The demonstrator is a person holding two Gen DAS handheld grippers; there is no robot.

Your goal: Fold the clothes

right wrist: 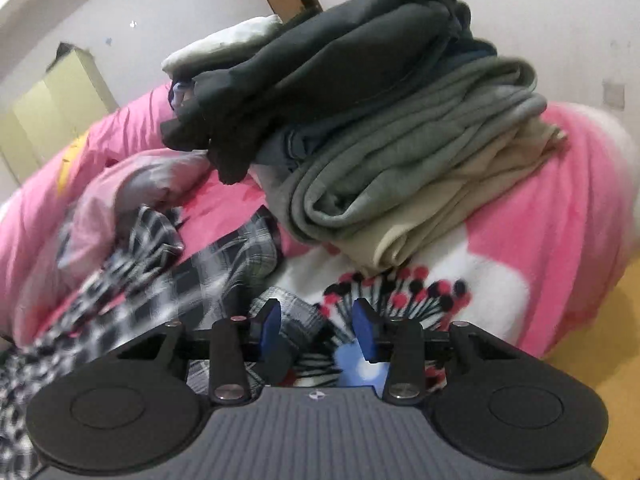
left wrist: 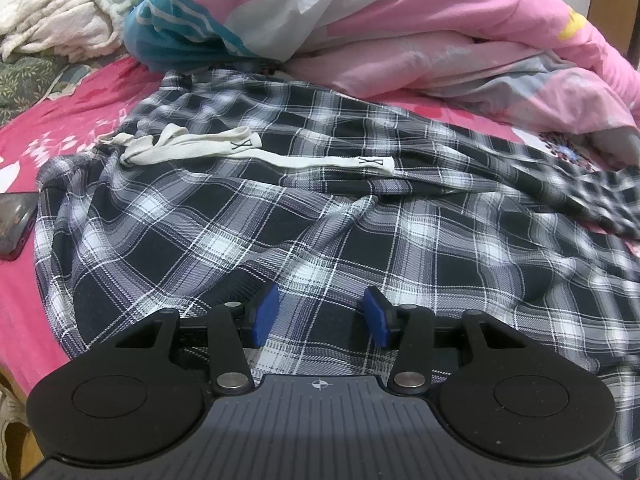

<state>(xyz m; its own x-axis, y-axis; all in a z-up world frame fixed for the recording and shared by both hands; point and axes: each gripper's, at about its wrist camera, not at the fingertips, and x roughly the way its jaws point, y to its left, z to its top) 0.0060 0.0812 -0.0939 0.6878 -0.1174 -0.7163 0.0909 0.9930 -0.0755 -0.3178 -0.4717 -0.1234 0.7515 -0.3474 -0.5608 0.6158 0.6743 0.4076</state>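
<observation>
The left gripper (left wrist: 320, 314) hovers over the plaid pants (left wrist: 280, 220), its jaws partly apart with nothing clamped between the blue pads (left wrist: 266, 312) — only checked cloth beneath them. Ahead of it the pants spread wide across the pink bedsheet (left wrist: 60, 120), their white drawstring (left wrist: 224, 148) lying loose near the far waistband edge. A dark phone (left wrist: 14, 224) sits just off the pants' left edge, and a heaped pink duvet (left wrist: 460, 32) closes the far side.

The right gripper (right wrist: 316, 330) also stands partly open and empty. A blurred end of the plaid cloth (right wrist: 224, 264) lies ahead and to its left, one fold just beside the left pad. Ahead to the right rises a stack of folded clothes (right wrist: 380, 140) — bare sheet lies between.
</observation>
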